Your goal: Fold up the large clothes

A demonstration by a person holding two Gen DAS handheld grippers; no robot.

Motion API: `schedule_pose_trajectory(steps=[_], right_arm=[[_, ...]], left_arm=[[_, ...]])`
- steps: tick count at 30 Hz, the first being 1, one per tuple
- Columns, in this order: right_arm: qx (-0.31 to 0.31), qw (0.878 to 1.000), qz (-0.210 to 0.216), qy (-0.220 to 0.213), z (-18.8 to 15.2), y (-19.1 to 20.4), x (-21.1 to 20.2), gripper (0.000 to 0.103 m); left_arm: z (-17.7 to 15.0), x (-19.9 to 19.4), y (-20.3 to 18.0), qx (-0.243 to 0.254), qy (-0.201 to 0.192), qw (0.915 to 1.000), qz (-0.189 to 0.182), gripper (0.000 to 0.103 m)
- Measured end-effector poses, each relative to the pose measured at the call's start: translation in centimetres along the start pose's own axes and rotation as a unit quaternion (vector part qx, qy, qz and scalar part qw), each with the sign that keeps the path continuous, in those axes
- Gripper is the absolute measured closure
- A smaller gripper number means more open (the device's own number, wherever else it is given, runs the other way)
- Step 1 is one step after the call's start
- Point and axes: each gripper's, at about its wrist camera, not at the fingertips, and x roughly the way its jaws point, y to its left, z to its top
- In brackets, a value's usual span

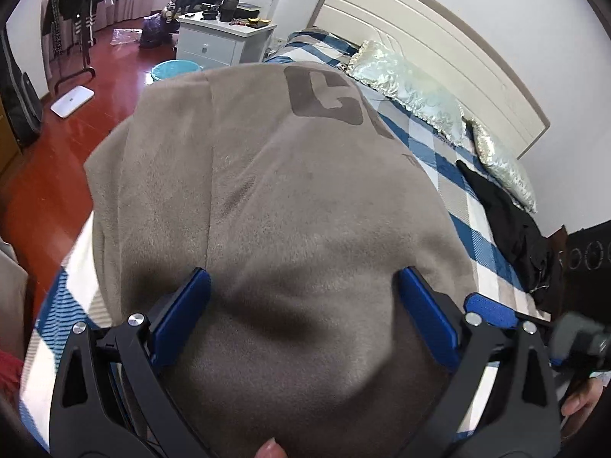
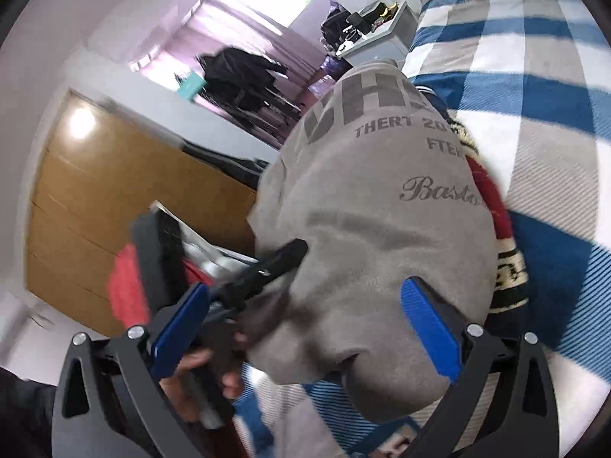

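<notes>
A large grey-brown sweatshirt (image 1: 275, 206) with dark printed letters lies folded on the blue, white and grey checked bed. My left gripper (image 1: 303, 286) is open, its blue pads just above the near part of the cloth. The right wrist view shows the same sweatshirt (image 2: 374, 229), with a red, black and cream garment (image 2: 504, 252) under its right edge. My right gripper (image 2: 305, 305) is open over the sweatshirt's near edge. The other gripper's black finger (image 2: 275, 267) touches the cloth at the left.
A checked bedspread (image 1: 469, 206) covers the bed. Two shiny pillows (image 1: 412, 95) and a black garment (image 1: 508, 225) lie by the headboard. A white nightstand (image 1: 217, 42), blue basin (image 1: 172, 68) and red floor are to the left. A wooden wardrobe (image 2: 114, 198) stands beside the bed.
</notes>
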Motion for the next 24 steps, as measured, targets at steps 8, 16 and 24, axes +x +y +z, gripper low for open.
schedule_pose_trajectory(steps=[8, 16, 24], right_arm=[[0.063, 0.997, 0.038, -0.002, -0.8, -4.2, 1.4, 0.008], [0.035, 0.999, -0.008, -0.009, 0.2, 1.8, -4.2, 0.004], [-0.074, 0.992, -0.087, -0.056, -2.9, 12.2, -14.7, 0.004]], left_arm=[[-0.6, 2.6, 0.8, 0.011, 0.02, 0.9997, 0.001, 0.007], [0.1, -5.1, -3.7, 0.077, -0.049, 0.9933, 0.072, 0.007], [-1.3, -21.3, -9.6, 0.08, -0.124, 0.983, 0.11, 0.007]])
